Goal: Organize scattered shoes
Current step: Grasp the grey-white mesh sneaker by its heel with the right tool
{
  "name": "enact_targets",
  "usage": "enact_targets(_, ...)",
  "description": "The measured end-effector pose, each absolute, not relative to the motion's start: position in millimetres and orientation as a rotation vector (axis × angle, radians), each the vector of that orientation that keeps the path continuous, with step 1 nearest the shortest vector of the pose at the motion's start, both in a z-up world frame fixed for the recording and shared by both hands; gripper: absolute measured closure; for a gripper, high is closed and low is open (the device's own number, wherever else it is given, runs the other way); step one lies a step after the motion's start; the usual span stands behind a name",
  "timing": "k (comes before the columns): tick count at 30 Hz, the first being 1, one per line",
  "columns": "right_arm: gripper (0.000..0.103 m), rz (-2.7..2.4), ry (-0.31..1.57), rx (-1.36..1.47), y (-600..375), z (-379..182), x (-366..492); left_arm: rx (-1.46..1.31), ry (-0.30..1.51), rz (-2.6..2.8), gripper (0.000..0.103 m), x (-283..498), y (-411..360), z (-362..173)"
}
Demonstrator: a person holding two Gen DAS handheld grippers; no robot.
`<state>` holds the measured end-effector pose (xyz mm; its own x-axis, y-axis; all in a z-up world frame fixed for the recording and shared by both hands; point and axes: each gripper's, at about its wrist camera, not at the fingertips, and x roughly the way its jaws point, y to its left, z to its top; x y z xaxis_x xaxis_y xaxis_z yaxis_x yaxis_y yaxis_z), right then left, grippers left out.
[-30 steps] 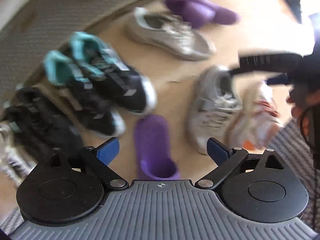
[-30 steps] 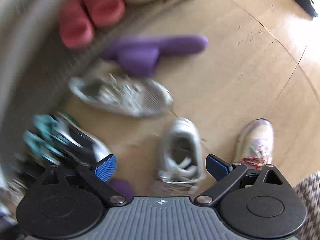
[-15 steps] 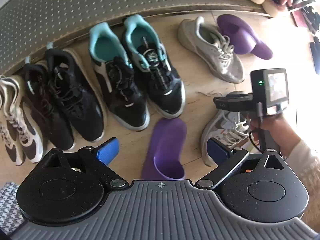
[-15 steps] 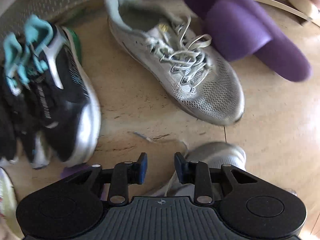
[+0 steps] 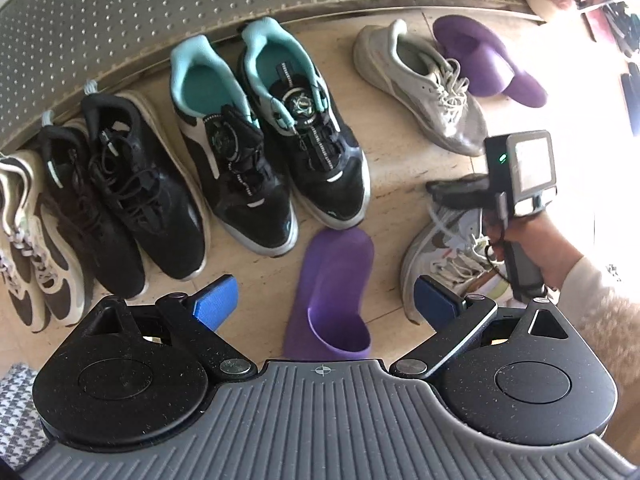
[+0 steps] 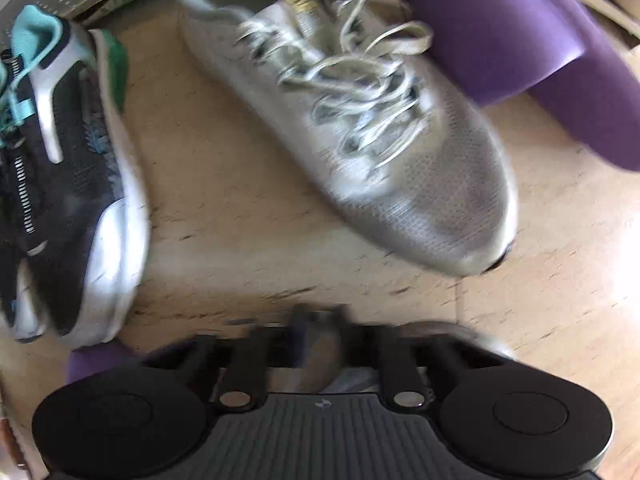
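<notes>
Gripping: right gripper [image 6: 320, 320] pinched on the grey mesh sneaker [image 5: 448, 252], near right (contact blurred).
Spare: left gripper [image 5: 324, 300] spread, empty.
Advice: lift straight, set beside its grey partner [image 6: 352, 120].

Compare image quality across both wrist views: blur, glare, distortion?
Left wrist view: sharp, strong fisheye bowing of the perforated rack, glare blowing out the floor at the right edge. Right wrist view: motion-smeared, the grey sneaker streaked, the right gripper ghosted.

No readable text; print on teal-lined black sneaker [image 5: 304, 128] tongue too small.
</notes>
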<state>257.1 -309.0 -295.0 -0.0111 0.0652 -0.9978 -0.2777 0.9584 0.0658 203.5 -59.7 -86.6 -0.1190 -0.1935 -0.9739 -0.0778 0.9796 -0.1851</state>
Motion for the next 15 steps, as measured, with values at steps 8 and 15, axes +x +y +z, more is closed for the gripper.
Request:
enact_targets(8,0.101,0.268,1.441,-0.114,-303.6,-199.6,244.0,-0.198,1.636,-0.112,0.006,197.4,-58.8,-69.6)
enact_targets(15,0.101,0.068,1.424,-0.164,-364.9,-152.1,202.7,-0.175,1.607,-0.156,0.006,182.4,-65.3,-57.7)
